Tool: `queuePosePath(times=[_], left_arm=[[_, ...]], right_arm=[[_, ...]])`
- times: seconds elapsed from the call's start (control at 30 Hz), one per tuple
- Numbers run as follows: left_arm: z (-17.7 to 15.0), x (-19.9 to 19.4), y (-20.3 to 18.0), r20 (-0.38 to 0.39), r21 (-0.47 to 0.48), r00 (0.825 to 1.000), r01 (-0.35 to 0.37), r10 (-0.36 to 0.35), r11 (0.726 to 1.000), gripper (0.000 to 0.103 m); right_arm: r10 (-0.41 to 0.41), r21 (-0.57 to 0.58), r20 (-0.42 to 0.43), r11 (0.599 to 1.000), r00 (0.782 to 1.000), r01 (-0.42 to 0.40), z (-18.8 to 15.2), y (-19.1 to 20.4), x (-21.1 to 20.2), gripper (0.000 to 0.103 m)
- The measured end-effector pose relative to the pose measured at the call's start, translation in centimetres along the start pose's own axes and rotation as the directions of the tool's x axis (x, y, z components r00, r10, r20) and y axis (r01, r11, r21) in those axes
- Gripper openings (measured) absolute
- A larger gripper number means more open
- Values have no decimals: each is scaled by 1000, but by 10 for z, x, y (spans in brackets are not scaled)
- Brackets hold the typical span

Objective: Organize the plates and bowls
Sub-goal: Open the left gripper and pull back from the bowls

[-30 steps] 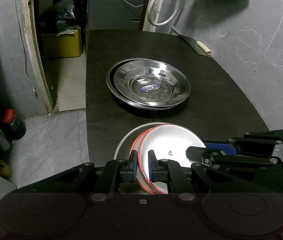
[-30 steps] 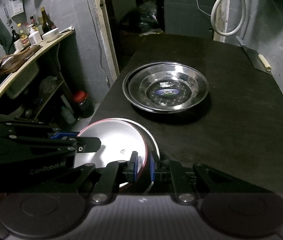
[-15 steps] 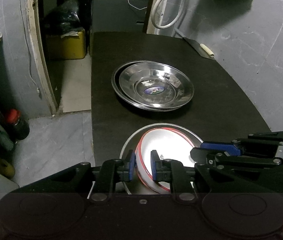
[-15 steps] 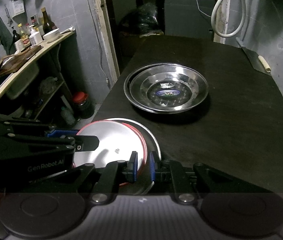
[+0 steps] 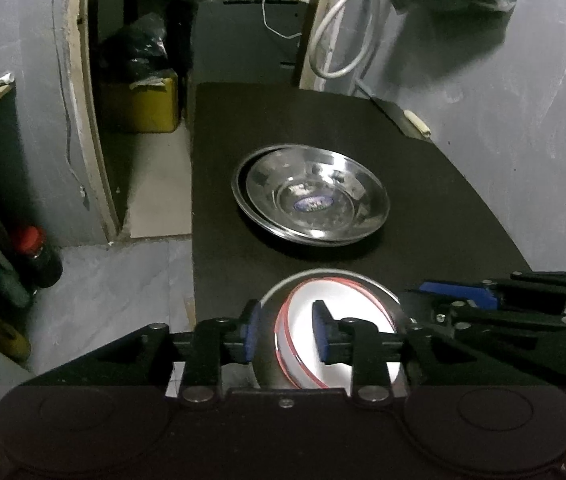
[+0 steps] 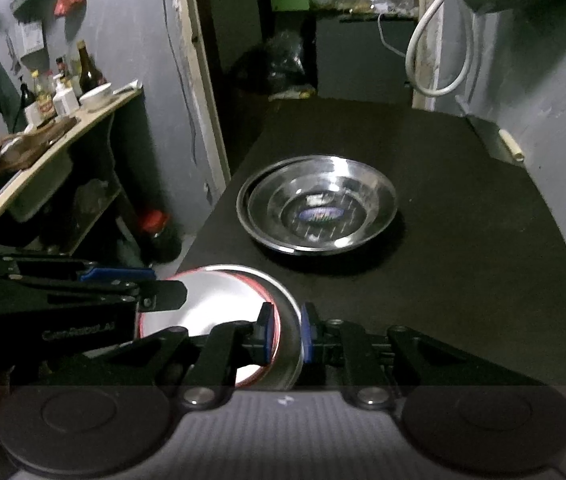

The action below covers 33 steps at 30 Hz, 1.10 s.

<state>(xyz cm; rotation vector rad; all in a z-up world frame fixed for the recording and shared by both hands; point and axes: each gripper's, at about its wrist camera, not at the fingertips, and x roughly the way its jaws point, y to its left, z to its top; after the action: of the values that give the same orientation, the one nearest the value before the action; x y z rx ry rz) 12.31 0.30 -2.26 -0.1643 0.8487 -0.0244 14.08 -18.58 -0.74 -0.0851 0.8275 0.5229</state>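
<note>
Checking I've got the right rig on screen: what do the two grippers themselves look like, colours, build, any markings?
Both are matte black linkage grippers with silver pivot bolts and blue pads on the fingertips. The left gripper has a black base with two round embossed discs. The right gripper has the same discs on a grey ribbed base. Pale lettering runs along the left gripper's side, too blurred to read. No cables or sleeves show.

We see grey plastered walls, grey tiled floor, dark table. Wooden shelf on the left carries bottles. White hose loops by the doorframe; yellow container beyond. Dim light.
</note>
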Motion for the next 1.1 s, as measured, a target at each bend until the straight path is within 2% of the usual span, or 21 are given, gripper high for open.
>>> queuePosePath(times=[0.07,0.13,0.17,0.23,0.27,0.33,0.37,0.47,0.63,0.83,1.1], left_arm=[[1,-4,2,15,-7,1000,-10,10,1000,42],[2,-8,3,36,-17,999,-18,19,1000,62],[2,-10,4,50,-22,998,-23,24,999,68],[3,-14,6,77,-28,996,-32,35,999,82],[4,-15,6,86,-29,996,-35,38,999,84],[4,-18,9,100,-38,994,-42,45,998,97],[4,-19,10,106,-44,993,-47,52,998,100],[4,-18,13,115,-61,990,-70,77,996,102],[2,-19,19,108,-66,987,-112,119,991,102],[0,-19,28,101,-98,980,-163,172,982,102],[-18,-16,37,22,-93,979,-198,200,976,102]], right_arm=[[-7,8,15,1000,1000,7,1,-2,-2,16],[-12,15,31,1000,999,11,1,-4,-5,19],[-14,18,38,1000,999,13,2,-4,-6,21],[-21,24,48,1000,999,20,2,-6,-8,36],[-26,26,52,999,998,25,3,-6,-8,39],[-35,29,61,999,998,33,3,-7,-10,50],[-38,30,64,999,997,36,2,-7,-10,53],[-52,40,73,998,996,49,1,-7,-13,67],[-126,86,106,989,986,117,-2,-13,-18,100],[-248,125,117,964,962,233,-6,-24,-19,103],[-248,145,49,960,967,239,-24,-28,-16,103]])
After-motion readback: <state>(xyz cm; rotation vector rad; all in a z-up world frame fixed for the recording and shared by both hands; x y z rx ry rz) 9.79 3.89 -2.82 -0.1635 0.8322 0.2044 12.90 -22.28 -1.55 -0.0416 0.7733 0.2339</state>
